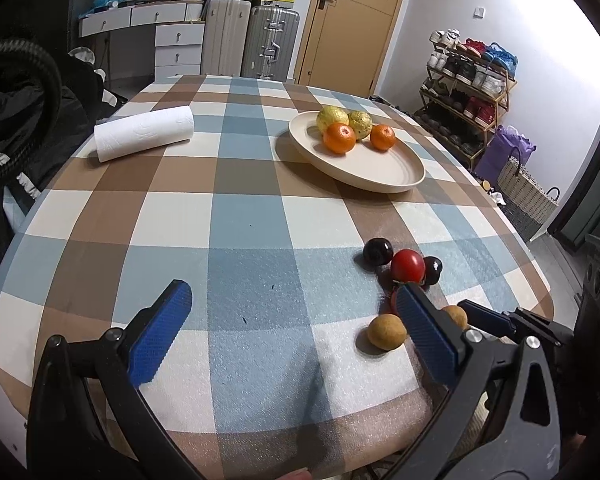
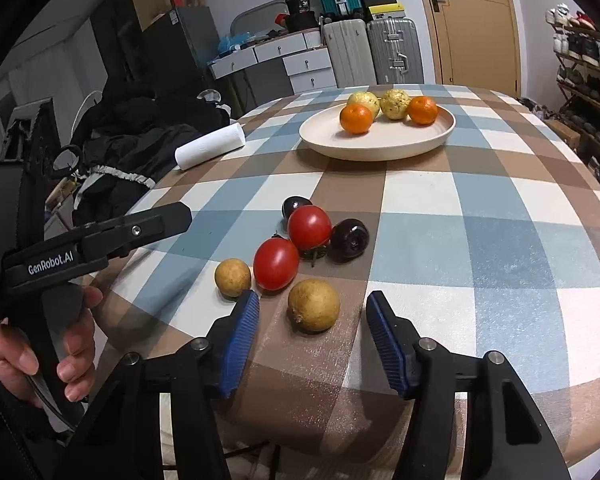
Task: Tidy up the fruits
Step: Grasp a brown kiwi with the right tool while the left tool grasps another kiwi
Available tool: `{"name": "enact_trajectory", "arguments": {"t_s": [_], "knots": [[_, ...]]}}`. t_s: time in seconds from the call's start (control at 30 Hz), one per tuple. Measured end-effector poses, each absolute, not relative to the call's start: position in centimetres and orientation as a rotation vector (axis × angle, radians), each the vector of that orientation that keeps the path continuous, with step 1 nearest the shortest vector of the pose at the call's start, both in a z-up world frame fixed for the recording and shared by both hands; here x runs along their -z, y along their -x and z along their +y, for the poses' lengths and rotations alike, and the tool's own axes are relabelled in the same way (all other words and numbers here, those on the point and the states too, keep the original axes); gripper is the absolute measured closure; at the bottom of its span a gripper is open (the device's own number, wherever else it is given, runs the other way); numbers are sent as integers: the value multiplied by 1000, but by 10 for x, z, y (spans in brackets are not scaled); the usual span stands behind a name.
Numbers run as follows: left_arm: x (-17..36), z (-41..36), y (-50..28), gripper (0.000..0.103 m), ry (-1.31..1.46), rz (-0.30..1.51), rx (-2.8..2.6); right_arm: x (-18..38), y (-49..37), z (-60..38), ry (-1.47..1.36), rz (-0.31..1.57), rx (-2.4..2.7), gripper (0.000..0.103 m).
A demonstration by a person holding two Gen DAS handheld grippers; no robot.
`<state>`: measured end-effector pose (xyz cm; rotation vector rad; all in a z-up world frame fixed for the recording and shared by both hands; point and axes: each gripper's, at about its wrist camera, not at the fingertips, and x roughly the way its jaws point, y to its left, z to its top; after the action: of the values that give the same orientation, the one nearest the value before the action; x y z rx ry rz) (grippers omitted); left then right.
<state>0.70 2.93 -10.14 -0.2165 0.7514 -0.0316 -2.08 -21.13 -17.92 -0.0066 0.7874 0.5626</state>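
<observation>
Brown fruit (image 2: 313, 305) between right tool (image 2: 313, 344) (untouched).

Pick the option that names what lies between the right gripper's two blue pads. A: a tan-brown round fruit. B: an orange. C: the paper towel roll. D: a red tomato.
A: in the right wrist view the tan-brown round fruit sits on the cloth between the right gripper's blue pads, with gaps on both sides.
</observation>
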Motion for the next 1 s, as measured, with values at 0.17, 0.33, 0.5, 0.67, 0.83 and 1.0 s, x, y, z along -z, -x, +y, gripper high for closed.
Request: {"name": "enact_trajectory", "arguments": {"t_s": [0.17, 0.33, 0.5, 0.67, 0.83, 1.0], "knots": [[100, 24, -6, 1, 196, 752, 34, 181, 18, -211, 9, 787, -565, 62], [100, 21, -7, 1, 188, 751, 47, 183, 18, -212, 11, 783, -558, 76], [101, 16, -5, 1, 185, 752, 110, 180, 20, -216, 3, 764, -553, 76], [107, 2, -3, 1, 129, 771, 170, 177, 20, -222, -22, 741, -551, 76], [116, -6, -7, 1, 136, 817, 235, 175, 19, -226, -35, 738, -530, 76], [119, -13, -10, 5, 66, 831, 238, 175, 22, -227, -30, 729, -527, 76]]}}
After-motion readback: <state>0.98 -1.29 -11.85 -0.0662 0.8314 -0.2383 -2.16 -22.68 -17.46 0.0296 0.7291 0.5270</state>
